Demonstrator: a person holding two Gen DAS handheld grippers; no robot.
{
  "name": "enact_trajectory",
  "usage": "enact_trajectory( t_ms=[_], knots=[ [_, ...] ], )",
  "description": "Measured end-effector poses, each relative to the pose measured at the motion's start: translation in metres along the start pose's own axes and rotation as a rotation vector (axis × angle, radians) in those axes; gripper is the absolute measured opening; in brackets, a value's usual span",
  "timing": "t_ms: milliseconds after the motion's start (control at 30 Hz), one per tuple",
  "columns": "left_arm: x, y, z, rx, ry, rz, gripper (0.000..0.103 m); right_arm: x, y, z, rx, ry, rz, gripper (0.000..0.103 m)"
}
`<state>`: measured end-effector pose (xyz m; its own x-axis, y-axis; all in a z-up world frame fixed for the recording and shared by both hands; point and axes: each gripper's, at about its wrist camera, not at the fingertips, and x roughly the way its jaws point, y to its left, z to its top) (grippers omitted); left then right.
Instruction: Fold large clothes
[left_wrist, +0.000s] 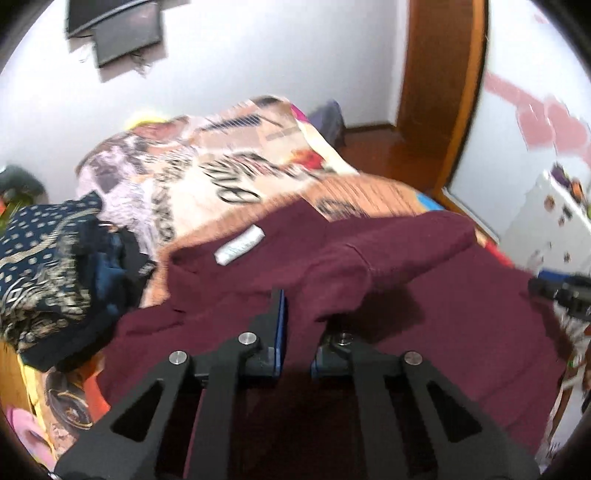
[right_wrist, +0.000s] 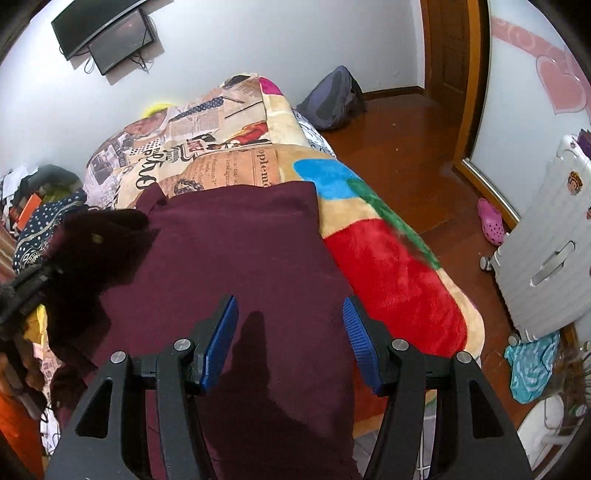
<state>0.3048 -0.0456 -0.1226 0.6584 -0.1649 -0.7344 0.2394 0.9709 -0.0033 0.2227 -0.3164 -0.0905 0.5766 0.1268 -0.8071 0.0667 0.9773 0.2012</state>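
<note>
A large maroon garment (right_wrist: 240, 258) lies spread on the patterned bed blanket (right_wrist: 388, 258). In the left wrist view the same maroon garment (left_wrist: 424, 295) has a white label (left_wrist: 239, 244) near its far edge. My left gripper (left_wrist: 299, 317) is shut on a fold of the maroon cloth and lifts it over the rest. My right gripper (right_wrist: 290, 325) is open and empty, hovering just above the garment's right part. The left gripper shows as a dark shape at the left edge of the right wrist view (right_wrist: 26, 284).
A pile of dark blue patterned clothes (left_wrist: 48, 266) lies on the bed's left side. A white suitcase (right_wrist: 546, 258), pink shoe (right_wrist: 490, 220) and turquoise cloth (right_wrist: 532, 369) are on the wooden floor to the right. A grey backpack (right_wrist: 332, 98) leans by the far wall.
</note>
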Motion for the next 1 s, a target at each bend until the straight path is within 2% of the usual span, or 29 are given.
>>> enact_trajectory(
  t_ms=[300,400,500,633,733,800,900,1000],
  knots=[
    [-0.078,0.093,-0.008,-0.245,-0.140,0.071,0.005,-0.001,0.017,0.016,-0.045,-0.025,0.010,0.055],
    [-0.097,0.119,-0.020,-0.305,-0.166,0.108,0.005,0.003,0.024,0.017,-0.055,-0.018,0.020,0.055],
    [-0.105,0.137,-0.039,-0.350,-0.154,0.134,0.005,0.009,0.029,0.015,-0.056,0.002,0.038,0.055],
    [-0.089,0.156,-0.073,-0.408,-0.063,0.166,0.005,0.016,0.034,0.012,-0.062,0.031,0.037,0.055],
    [-0.061,0.168,-0.113,-0.451,0.078,0.160,0.006,0.019,0.035,0.009,-0.062,0.046,0.037,0.055],
    [-0.045,0.173,-0.137,-0.488,0.148,0.118,0.009,0.018,0.035,0.008,-0.063,0.049,0.035,0.055],
    [-0.019,0.178,-0.172,-0.558,0.248,0.013,0.012,0.017,0.035,0.007,-0.063,0.055,0.033,0.055],
    [-0.017,0.174,-0.183,-0.593,0.237,-0.012,0.012,0.017,0.035,0.007,-0.066,0.058,0.026,0.055]
  ],
)
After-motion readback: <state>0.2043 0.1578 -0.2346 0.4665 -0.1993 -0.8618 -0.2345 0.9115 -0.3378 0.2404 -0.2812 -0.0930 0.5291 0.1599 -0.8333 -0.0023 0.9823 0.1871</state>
